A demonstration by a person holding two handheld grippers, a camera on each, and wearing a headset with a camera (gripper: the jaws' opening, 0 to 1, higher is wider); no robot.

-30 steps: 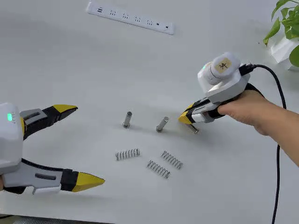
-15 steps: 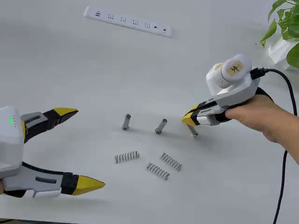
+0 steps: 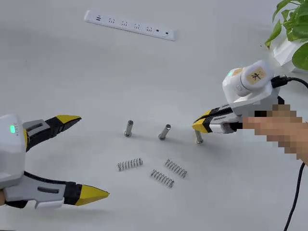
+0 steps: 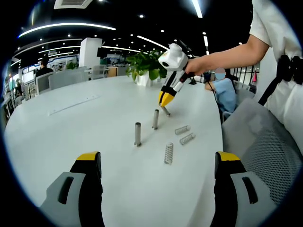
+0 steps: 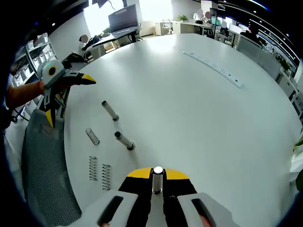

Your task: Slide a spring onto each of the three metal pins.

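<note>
Three metal pins are on the white table: the left pin (image 3: 128,128) and the middle pin (image 3: 164,132) stand free. My right gripper (image 3: 199,126) is shut on the top of the right pin (image 3: 198,137), which stands nearly upright. The same pin (image 5: 157,183) shows between the right gripper (image 5: 157,173) jaws in its own view. Three springs (image 3: 130,164) (image 3: 162,178) (image 3: 176,168) lie flat in front of the pins. My left gripper (image 3: 85,156) hangs open at the near left, well apart from them, and faces the pins (image 4: 138,134) and springs (image 4: 168,153).
A white power strip (image 3: 129,25) lies at the far side of the table. A potted plant (image 3: 291,29) stands at the far right. A black cable (image 3: 294,192) trails from the right gripper down the right side. A mesh chair (image 4: 265,142) stands beside the table.
The right gripper has drawn to the right with the pin's top, and the pin has gone from leaning to nearly upright. The left gripper has stayed open in place.
</note>
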